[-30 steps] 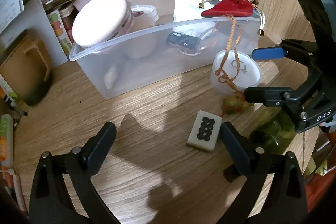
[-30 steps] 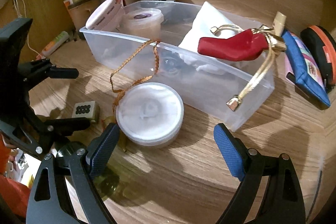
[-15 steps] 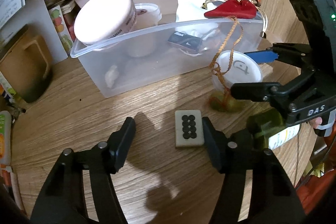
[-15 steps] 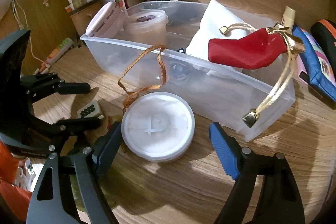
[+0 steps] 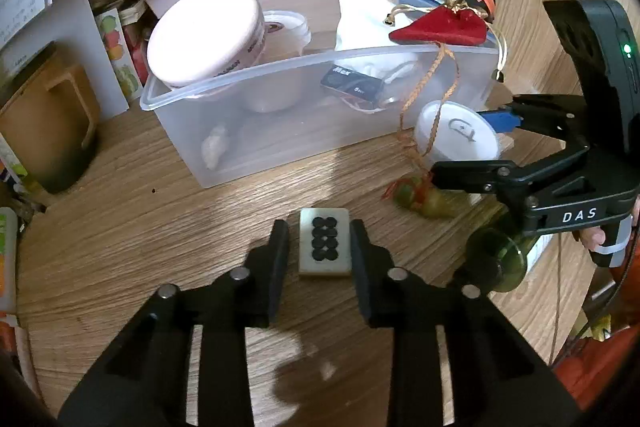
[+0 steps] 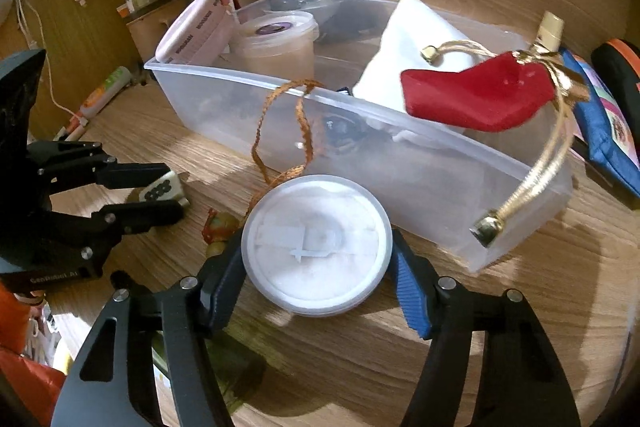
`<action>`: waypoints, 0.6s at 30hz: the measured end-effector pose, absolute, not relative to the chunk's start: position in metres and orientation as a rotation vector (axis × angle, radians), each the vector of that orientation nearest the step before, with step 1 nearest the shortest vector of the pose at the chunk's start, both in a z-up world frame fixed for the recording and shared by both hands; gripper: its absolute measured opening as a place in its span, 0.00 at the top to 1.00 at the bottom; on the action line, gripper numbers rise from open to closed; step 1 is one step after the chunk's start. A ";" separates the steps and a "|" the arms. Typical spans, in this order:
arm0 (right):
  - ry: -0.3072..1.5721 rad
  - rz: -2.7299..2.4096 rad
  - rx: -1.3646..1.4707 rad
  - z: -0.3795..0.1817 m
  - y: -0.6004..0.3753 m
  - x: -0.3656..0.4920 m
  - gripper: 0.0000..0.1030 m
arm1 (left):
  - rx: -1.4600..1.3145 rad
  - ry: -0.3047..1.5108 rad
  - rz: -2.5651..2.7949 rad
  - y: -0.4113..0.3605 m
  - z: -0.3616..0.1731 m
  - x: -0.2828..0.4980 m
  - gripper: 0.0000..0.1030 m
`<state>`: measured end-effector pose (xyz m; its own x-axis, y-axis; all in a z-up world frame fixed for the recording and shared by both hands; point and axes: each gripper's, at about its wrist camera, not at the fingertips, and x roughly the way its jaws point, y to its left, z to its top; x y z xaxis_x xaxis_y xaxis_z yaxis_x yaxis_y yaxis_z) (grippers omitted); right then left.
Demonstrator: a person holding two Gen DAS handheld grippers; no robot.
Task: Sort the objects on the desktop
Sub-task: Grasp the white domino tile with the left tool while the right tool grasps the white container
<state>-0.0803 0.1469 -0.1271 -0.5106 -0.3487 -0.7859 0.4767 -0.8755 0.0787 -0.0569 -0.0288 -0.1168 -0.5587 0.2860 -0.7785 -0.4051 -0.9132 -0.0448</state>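
A mahjong tile with black dots lies flat on the wooden desk between the fingers of my left gripper; the right finger touches it and a thin gap shows at the left one. It also shows in the right wrist view. My right gripper has both fingers against the sides of a round white lidded tub, which stands in front of the clear plastic bin. A red pouch with gold cord rests on the bin's rim. An orange braided cord hangs from the rim to a small green-and-red charm.
The bin holds a pink-lidded jar, a small tub, a white bag and a black card. A green bottle lies low right. A wooden holder, papers and a blue pouch surround the bin.
My left gripper moved up to the tile and narrowed around it. My right gripper advanced and closed in until its fingers reached the white tub's sides.
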 end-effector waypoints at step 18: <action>0.076 -2.509 1.109 -0.100 0.199 -0.049 0.39 | -1.104 0.132 2.560 -0.035 -0.097 -0.054 0.77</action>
<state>-0.0493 0.1991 -0.0997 -0.6079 -0.3325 -0.7210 0.3756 -0.9205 0.1078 -0.0539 -0.0350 -0.0966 -0.6354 0.2788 -0.7201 -0.3514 -0.9348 -0.0518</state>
